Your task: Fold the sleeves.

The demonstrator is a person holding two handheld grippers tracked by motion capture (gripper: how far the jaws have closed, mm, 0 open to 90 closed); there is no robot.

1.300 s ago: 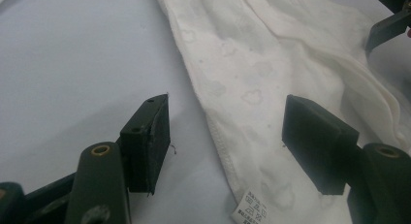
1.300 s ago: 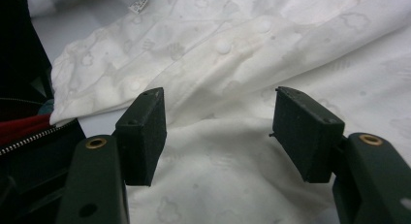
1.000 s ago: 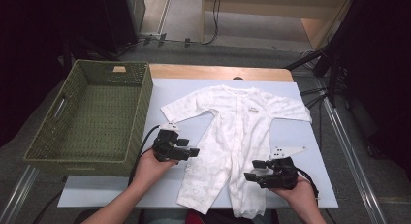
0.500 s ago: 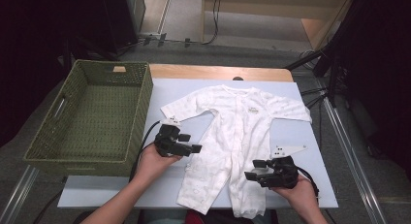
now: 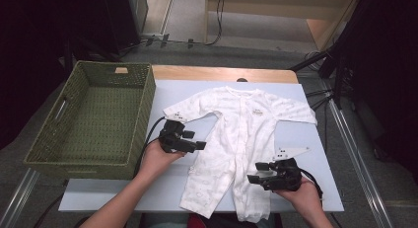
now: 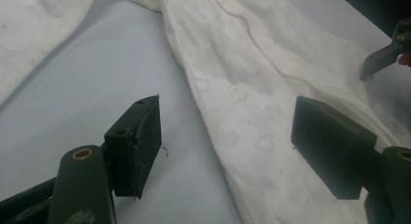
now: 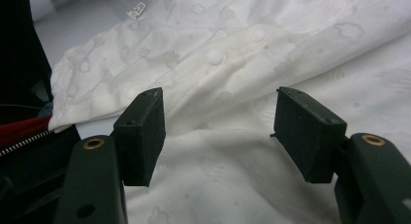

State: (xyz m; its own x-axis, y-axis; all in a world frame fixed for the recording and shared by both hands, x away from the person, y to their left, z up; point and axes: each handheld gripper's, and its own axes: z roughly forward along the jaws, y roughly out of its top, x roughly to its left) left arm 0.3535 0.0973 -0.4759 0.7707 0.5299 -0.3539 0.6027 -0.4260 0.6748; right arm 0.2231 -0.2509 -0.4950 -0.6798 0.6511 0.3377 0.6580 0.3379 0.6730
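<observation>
A white baby romper [image 5: 241,134] lies flat on the pale blue table [image 5: 123,188], legs toward the near edge. My left gripper [image 5: 199,145] hovers at the romper's left edge, level with its waist. Its jaws have just been opening and stand apart in the left gripper view [image 6: 228,127], straddling the cloth's edge [image 6: 252,88] without pressing it. My right gripper [image 5: 259,172] is low over the romper's right leg. It is open too [image 7: 220,127], with snap-buttoned cloth [image 7: 232,54] beneath the gap and nothing pinched.
A green woven basket [image 5: 148,104] stands on the table's left side, close to my left hand. A wooden strip [image 5: 222,72] runs along the far edge. Cables trail from both grippers. A white label [image 5: 291,151] lies right of the romper.
My left gripper has edged slightly away from the near edge, along the romper's left side. The right hand has stayed put.
</observation>
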